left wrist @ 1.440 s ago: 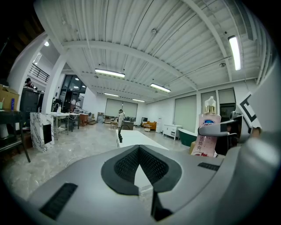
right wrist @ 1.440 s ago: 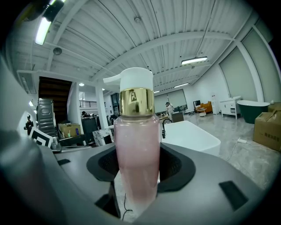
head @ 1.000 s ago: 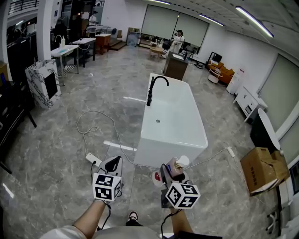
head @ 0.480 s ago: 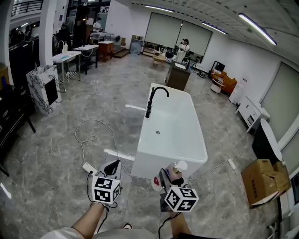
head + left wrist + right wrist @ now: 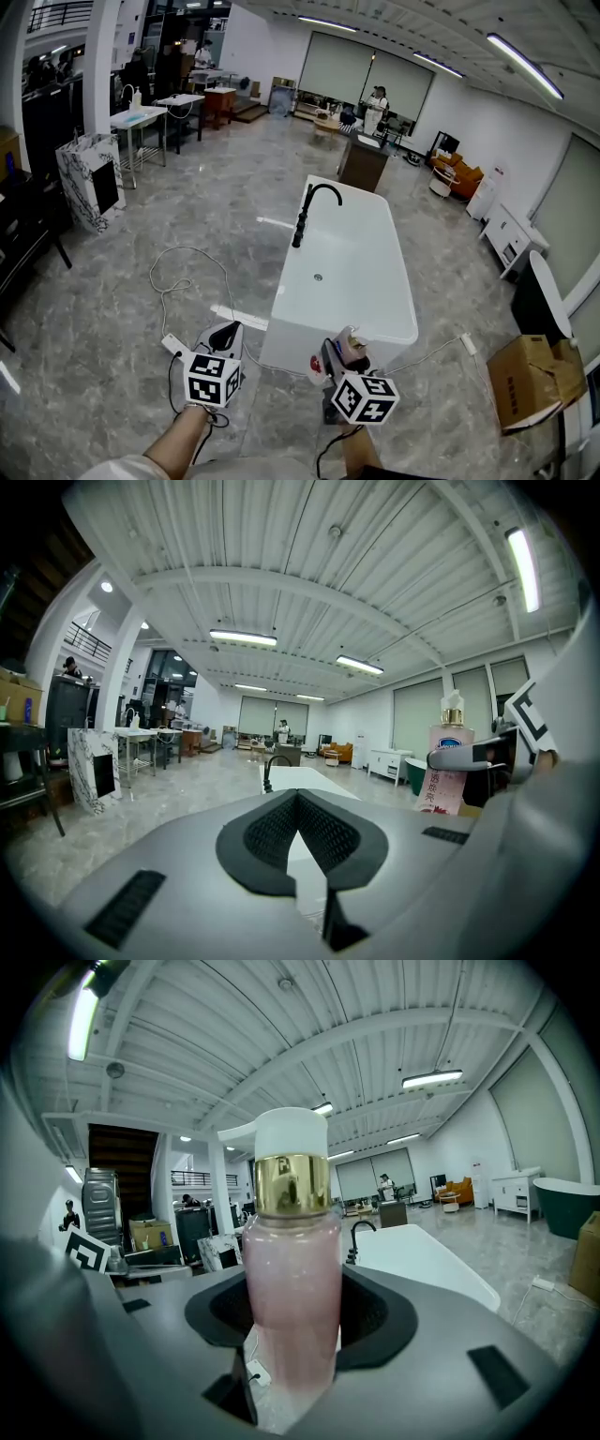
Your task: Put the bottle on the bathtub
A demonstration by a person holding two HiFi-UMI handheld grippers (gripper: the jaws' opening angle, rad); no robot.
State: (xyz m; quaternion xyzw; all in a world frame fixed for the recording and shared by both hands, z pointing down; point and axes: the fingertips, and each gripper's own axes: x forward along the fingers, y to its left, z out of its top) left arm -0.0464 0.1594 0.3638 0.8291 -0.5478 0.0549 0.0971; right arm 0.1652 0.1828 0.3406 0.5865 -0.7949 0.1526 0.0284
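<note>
A pink pump bottle [image 5: 291, 1269] with a gold collar and white pump stands upright between the jaws of my right gripper [image 5: 292, 1316], which is shut on it. In the head view the bottle [image 5: 350, 343] and right gripper [image 5: 342, 352] hover just short of the near end of the white freestanding bathtub [image 5: 398, 281]. A black faucet [image 5: 309, 211] rises at the tub's far left rim. My left gripper [image 5: 225, 330] is to the left of the tub's near corner, shut with nothing in it; its pads [image 5: 272, 832] meet. The left gripper view shows the bottle [image 5: 448, 761] at the right.
A white power strip [image 5: 173, 345] and its looping cable [image 5: 178, 267] lie on the marble floor left of the tub. A cardboard box [image 5: 530, 380] sits at the right, a marble-patterned cabinet [image 5: 89, 178] at the left. People stand far back.
Both grippers have been carried forward toward the bathtub, whose near end now lies closer to the bottle. The right gripper's hold on the bottle is unchanged.
</note>
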